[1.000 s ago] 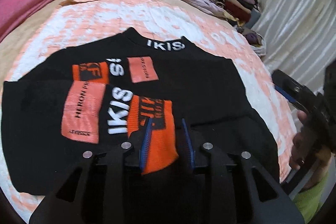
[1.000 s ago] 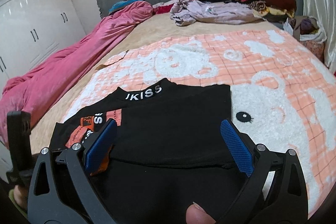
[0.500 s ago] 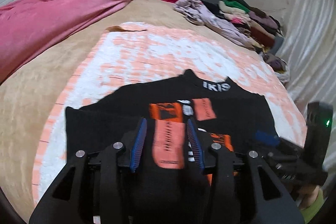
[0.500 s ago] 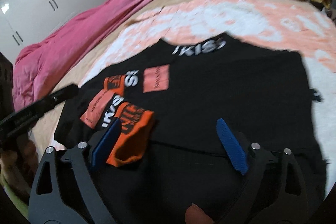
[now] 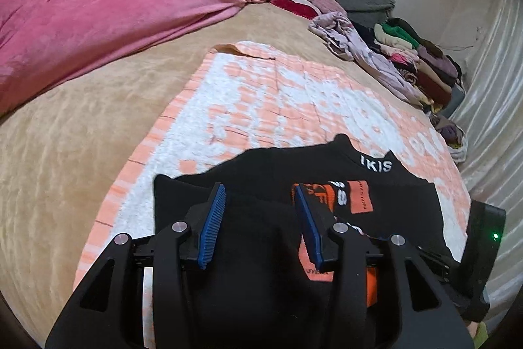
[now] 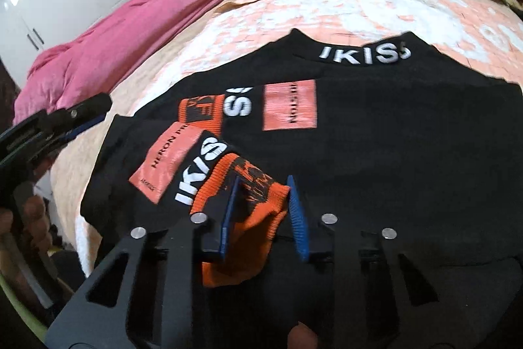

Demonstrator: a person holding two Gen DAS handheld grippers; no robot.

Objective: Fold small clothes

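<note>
Nearest the right wrist camera, the right gripper [image 6: 261, 211] is seen closed down on the orange cuff [image 6: 251, 202] of the black sweater [image 6: 376, 146]; its jaws have just been closing, and the ribbed knit is bunched between the blue pads. The left gripper [image 5: 258, 224] is held partly open above the sweater's left side, its jaws having just been opening, and nothing is pinched between them. The sweater is spread on the peach-and-white blanket [image 5: 261, 94] on the bed, collar away from the cameras, with one sleeve already laid across the chest. The knit is judged light, soft and limp, so it will sag and drag rather than keep any shape; it is not thought fragile or slippery, and the blanket's pile is likely to grip it. The thick ribbed cuff is judged a sound hold for moving the sleeve; for the body folds, the hem corners or side seams, where layers are doubled, should be taken so that a single layer is not peeled away. Beyond lie a pink quilt [image 5: 98, 22] and a clothes pile [image 5: 408, 55].
</note>
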